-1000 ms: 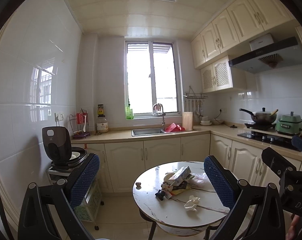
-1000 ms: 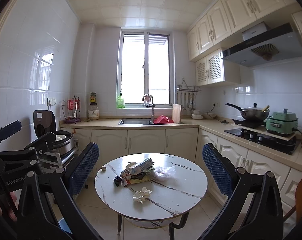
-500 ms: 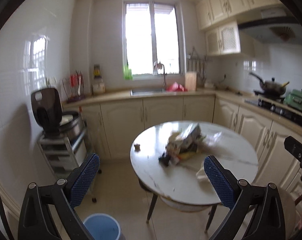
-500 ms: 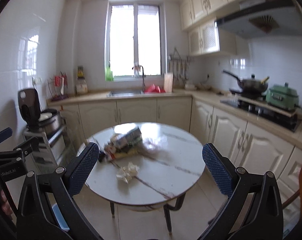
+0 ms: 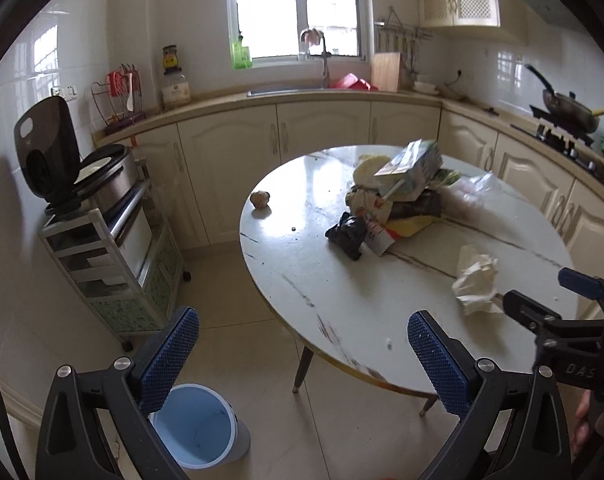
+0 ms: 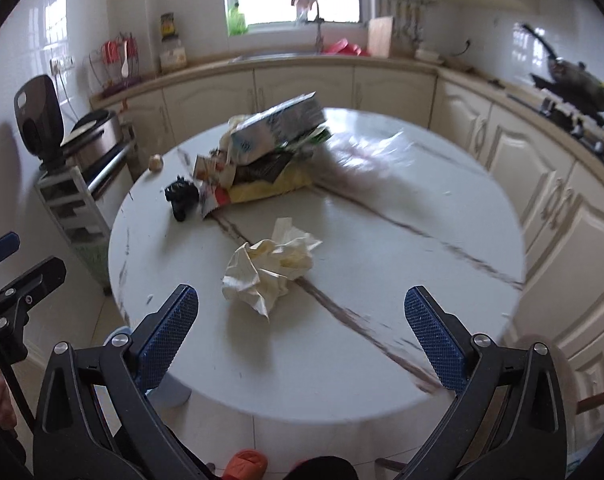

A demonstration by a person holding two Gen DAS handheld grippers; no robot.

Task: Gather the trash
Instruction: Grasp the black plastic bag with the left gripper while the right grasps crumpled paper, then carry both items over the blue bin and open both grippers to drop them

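the round marble table [image 6: 381, 280] carries a heap of trash [image 6: 262, 160] toward its far left side; the carton [image 6: 278, 128] on top lies tilted, long axis rising from near-left to far-right. a blue bin [image 5: 198, 428] stands on the floor left of the table. a crumpled paper wad [image 6: 270, 268] lies near the table's front, just ahead of the right gripper [image 6: 302, 328], jaws wide apart, empty. the left gripper [image 5: 302, 356] hangs likewise wide and empty over the table's edge.

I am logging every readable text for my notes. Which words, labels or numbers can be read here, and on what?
"DAS": black body of the right gripper, cut off.
Blue-and-white printed carton on the round white marble table: print blurred, unreadable.
Yellow-lidded jar label: too small.
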